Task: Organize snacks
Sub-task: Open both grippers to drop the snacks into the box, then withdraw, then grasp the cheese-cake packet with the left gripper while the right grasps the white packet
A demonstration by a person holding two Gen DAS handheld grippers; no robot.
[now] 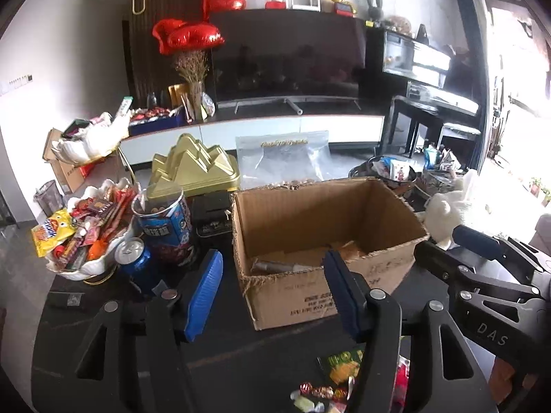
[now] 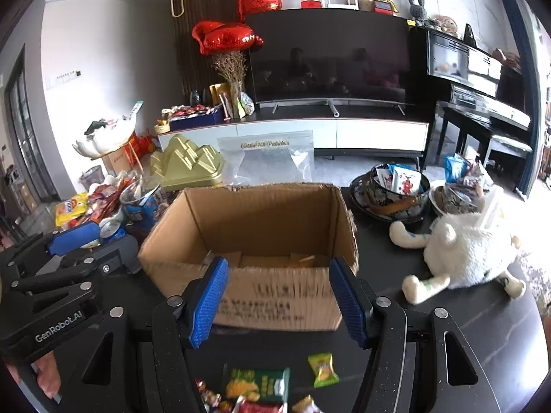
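An open cardboard box (image 1: 310, 241) (image 2: 255, 234) stands on the dark table in front of both grippers. My left gripper (image 1: 272, 292) is open and empty, its blue pads level with the box's near wall. My right gripper (image 2: 279, 299) is open and empty, just short of the box front. Loose snacks lie near the table's front edge: a green chip packet (image 2: 258, 383) (image 1: 344, 366), a small green-yellow candy (image 2: 322, 370) and several wrapped sweets (image 1: 320, 395). The right gripper's body (image 1: 489, 282) shows at the right of the left wrist view.
A white dish heaped with snacks (image 1: 86, 237), a blue tube can (image 1: 165, 223) and a drink can (image 1: 134, 258) stand left of the box. A gold tin (image 1: 196, 168) and clear bag (image 1: 282, 161) are behind it. A patterned bowl with packets (image 2: 396, 189) and a white plush toy (image 2: 465, 251) are right.
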